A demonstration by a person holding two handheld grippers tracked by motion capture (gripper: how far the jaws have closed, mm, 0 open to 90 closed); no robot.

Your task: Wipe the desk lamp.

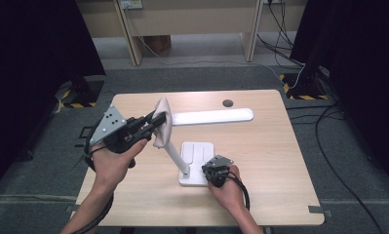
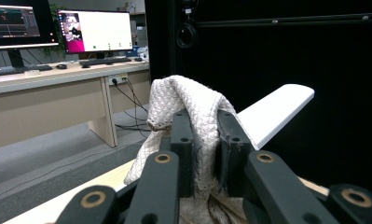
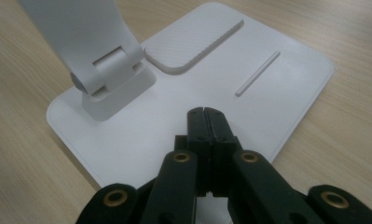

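Wiping a desk lamp, mid-bench. Left claw (image 1: pixel 155 120) is clamped on a cloth (image 1: pixel 163 122), which drapes over the joint where the lamp's arm (image 1: pixel 175 155) meets its head (image 1: pixel 214 116). In the left gripper view the cloth (image 2: pixel 188 105) bulges up between the jaws, pinched tight, with the head (image 2: pixel 277 112) running off to the right behind it. Right claw (image 3: pixel 207 119) has its jaws fully together, holding nothing, tips pressed down on the near edge of the base (image 3: pixel 286 79).

Step in hand, as I judge it: wipe along the head while the base is pinned.
- Keep the right claw bearing straight down on the base so the lamp cannot tip or slide.
- Drag the cloth along the head with light pressure; the hinge (image 3: pixel 111 70) may fold if pushed hard.
- Keep a loose fold of cloth ahead of the jaws so plastic meets fabric only.

Lamp: white, matte, flat rectangular base with a raised pad and a thin groove; slanted arm, long flat head, level. Cloth: off-white, waffle weave, crumpled.
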